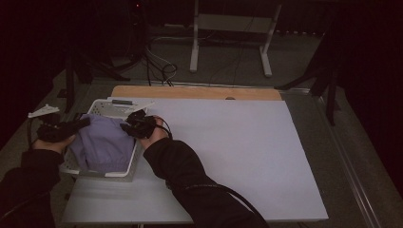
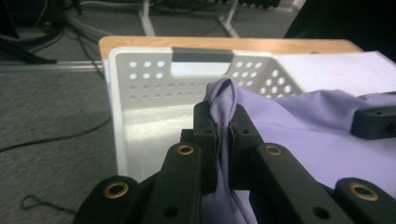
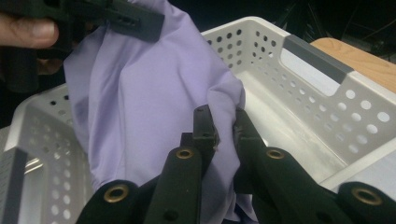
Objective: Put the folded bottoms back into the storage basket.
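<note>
A lilac cloth [image 1: 103,142] hangs over a white perforated basket [image 1: 110,108] at the table's left edge, stretched between my two grippers. My left gripper [image 1: 85,122] is shut on the cloth's left edge; in the left gripper view a fold of the cloth [image 2: 224,100] rises pinched between the jaws at my left gripper [image 2: 222,119]. My right gripper [image 1: 128,127] is shut on the cloth's right edge, and in the right gripper view the cloth [image 3: 140,93] bunches between the jaws at my right gripper [image 3: 224,121]. The basket's floor [image 3: 289,135] lies bare beneath.
The basket [image 2: 140,79] has a grey handle [image 2: 202,54] on its far wall. A pale sheet [image 1: 237,147] covers the table to the right of the basket. A wooden strip [image 1: 190,92] runs along the far edge. Cables and stand legs [image 1: 195,52] lie on the floor beyond.
</note>
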The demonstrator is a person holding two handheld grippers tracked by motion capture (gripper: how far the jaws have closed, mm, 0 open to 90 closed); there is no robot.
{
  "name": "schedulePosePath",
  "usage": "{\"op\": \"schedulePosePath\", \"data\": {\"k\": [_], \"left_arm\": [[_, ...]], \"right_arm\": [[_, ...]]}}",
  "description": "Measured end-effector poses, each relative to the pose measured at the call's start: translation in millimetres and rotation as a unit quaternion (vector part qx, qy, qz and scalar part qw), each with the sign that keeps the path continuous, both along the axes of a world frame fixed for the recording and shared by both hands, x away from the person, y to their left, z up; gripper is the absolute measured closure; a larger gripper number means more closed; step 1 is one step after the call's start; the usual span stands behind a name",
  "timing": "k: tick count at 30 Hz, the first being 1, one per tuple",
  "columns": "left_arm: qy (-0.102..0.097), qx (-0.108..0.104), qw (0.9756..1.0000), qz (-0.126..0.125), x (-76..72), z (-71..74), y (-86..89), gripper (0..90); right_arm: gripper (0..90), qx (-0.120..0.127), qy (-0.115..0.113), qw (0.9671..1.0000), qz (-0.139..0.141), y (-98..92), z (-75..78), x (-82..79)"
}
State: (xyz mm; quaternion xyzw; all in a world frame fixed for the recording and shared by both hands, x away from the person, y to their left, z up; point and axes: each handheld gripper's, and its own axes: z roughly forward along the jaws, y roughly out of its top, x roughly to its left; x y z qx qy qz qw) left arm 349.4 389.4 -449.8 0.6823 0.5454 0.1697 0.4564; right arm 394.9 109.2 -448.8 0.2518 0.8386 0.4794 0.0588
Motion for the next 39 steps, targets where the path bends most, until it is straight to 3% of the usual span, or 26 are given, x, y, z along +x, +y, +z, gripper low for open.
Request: {"op": "schedulePosePath", "data": {"k": [10, 15, 17, 19, 21, 26, 27, 28, 31, 34, 39], "left_arm": [[0.030, 0.032, 0.9990, 0.005, 20.9, -3.9, -7.7, 83.6], [0.030, 0.031, 0.9991, 0.000, 28.1, -6.0, -10.9, 82.2], [0.022, 0.035, 0.9991, -0.003, 28.2, -5.7, -12.4, 80.5], [0.012, 0.032, 0.9994, 0.000, 26.3, -2.7, -12.5, 68.4], [0.027, 0.023, 0.9993, 0.011, 24.2, 1.6, -12.3, 46.8], [0.033, 0.031, 0.9989, 0.005, 16.9, 7.4, -17.8, 16.3], [0.027, 0.043, 0.9987, -0.010, 12.4, 9.1, -25.1, 16.3], [0.025, 0.045, 0.9985, -0.019, 10.1, 9.8, -28.7, 12.4], [0.022, 0.049, 0.9980, -0.034, 4.3, 11.4, -39.3, 4.4], [0.017, 0.045, 0.9978, -0.047, -1.6, 13.4, -47.5, 0.2], [0.004, 0.040, 0.9971, -0.064, -9.5, 17.0, -60.0, 0.0]], "right_arm": [[82.5, -0.010, 0.001, 0.9995, -0.031, 0.0, -10.7, 17.9], [81.8, -0.019, 0.006, 0.9988, -0.045, 1.0, -16.0, 25.7], [79.0, -0.023, 0.002, 0.9985, -0.049, 0.5, -16.5, 27.9], [67.5, -0.019, -0.003, 0.9985, -0.052, -1.2, -14.7, 29.0], [53.0, -0.010, -0.005, 0.9985, -0.053, -3.6, -11.9, 30.6], [40.1, 0.006, -0.002, 0.9987, -0.051, -7.9, -5.8, 30.4], [36.9, 0.015, -0.002, 0.9988, -0.047, -8.9, -4.5, 29.2], [27.2, 0.022, -0.005, 0.9992, -0.034, -11.5, -1.6, 27.5], [18.9, 0.036, -0.001, 0.9993, -0.007, -16.0, 3.5, 24.8], [15.7, 0.049, 0.001, 0.9987, 0.012, -21.9, 9.7, 22.7], [13.4, 0.046, -0.004, 0.9984, 0.031, -29.3, 17.4, 19.5]]}}
